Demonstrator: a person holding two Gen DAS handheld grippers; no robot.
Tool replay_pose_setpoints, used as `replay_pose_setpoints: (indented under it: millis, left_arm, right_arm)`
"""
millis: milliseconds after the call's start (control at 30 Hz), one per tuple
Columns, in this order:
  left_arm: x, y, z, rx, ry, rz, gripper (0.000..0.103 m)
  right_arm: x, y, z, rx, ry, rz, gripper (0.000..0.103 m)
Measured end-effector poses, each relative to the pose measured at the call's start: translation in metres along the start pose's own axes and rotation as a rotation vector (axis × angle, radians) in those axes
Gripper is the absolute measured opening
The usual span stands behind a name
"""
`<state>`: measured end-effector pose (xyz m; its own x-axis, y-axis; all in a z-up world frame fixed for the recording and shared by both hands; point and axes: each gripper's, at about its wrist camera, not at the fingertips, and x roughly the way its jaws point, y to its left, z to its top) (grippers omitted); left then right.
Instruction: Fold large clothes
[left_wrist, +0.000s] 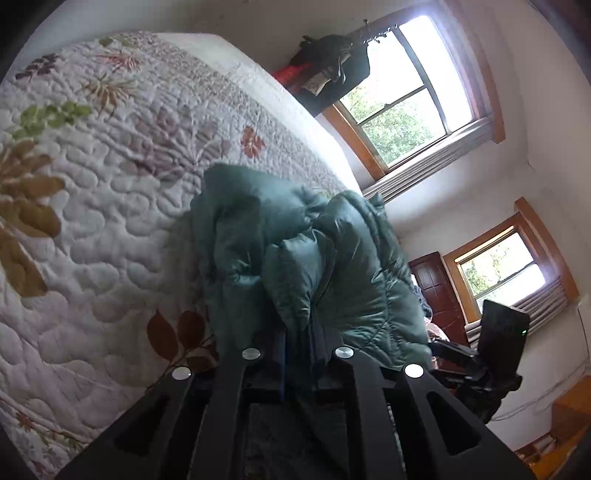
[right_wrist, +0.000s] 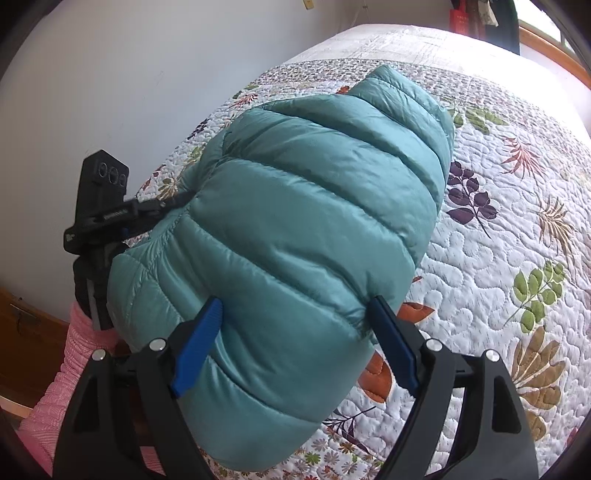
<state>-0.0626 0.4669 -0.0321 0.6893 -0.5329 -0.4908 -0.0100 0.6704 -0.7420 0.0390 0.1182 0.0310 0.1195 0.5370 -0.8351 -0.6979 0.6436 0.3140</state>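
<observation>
2 grippers were seen at a teal puffer jacket (right_wrist: 295, 236) lying on the floral quilt (right_wrist: 517, 229), its long axis running from the near edge toward the far end of the bed. It was straddled by the spread blue fingers (right_wrist: 195, 347) of the right gripper (right_wrist: 295, 347), while a bunched fold was pinched by the left gripper (left_wrist: 297, 350).

1. A home bedroom: a bed (right_wrist: 498, 229) under a white quilted cover with leaf prints fills most of both views.
2. Two wood-framed windows (left_wrist: 406, 96) at the right of the left wrist view.
3. Clothes (left_wrist: 332, 70) hang beside the upper window; a dark wooden door (left_wrist: 436, 291) stands lower right.
</observation>
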Motion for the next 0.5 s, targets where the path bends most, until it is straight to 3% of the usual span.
replay_pose_setpoints:
  millis: [200,333,433,500]
  left_arm:
    - [0.0,-0.002,-0.001,-0.015,0.023,0.015,0.015]
    - [-0.012,-0.008,0.004,-0.025,0.017,0.034,0.032]
    - [-0.022,-0.017,0.004,-0.009,0.003,0.041,0.058]
    - [-0.025,-0.022,0.003,0.004,0.007,0.043,0.063]
  right_arm:
    - [0.003,-0.009,0.001,0.023,0.011,0.011,0.082]
    - [-0.005,-0.01,-0.001,0.044,0.007,0.033,0.082]
    - [-0.01,-0.016,0.0,0.071,0.0,0.056,0.081]
    - [-0.013,-0.022,0.001,0.098,-0.006,0.088,0.081]
